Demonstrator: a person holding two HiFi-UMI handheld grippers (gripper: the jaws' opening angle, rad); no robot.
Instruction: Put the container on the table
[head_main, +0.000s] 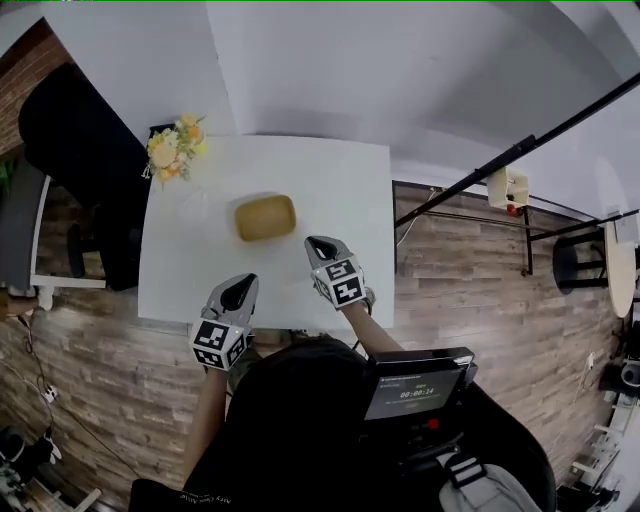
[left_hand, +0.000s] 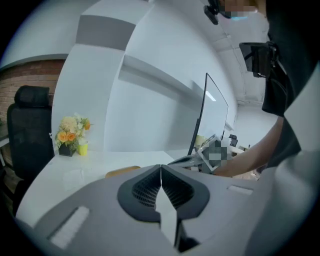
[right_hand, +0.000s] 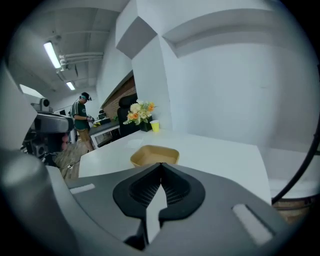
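Container (head_main: 265, 217) is flat on the white table (head_main: 340, 180), roughly mid-table, upright, with nothing touching it. It's a shallow tan tray with rounded corners. The right gripper view looks into it: reads empty, no lid on.

Left gripper (head_main: 240, 290): jaws together, nothing between them, over the near edge of the table, well short of the container. Right gripper (head_main: 320, 247): jaws together too, empty, nearer the container at its front right but apart from it.

Step call: placement looks done. The container is down and free of both grippers, and neither holds anything. At most, what's left is taking both grippers clear of the table. If it needs a re-grab, the jaws have to open first. The wall is low and thin, so come in from the side with one jaw inside the rim.

Around it:
- Faint clear patch on the table just left of the container; can't tell what it is.
- Flowers (head_main: 172, 150) at the far left corner.
- Small yellow cup (right_hand: 155, 126) beside the flowers; contents not visible.
- Black chair (head_main: 70, 130) off the table's left side.
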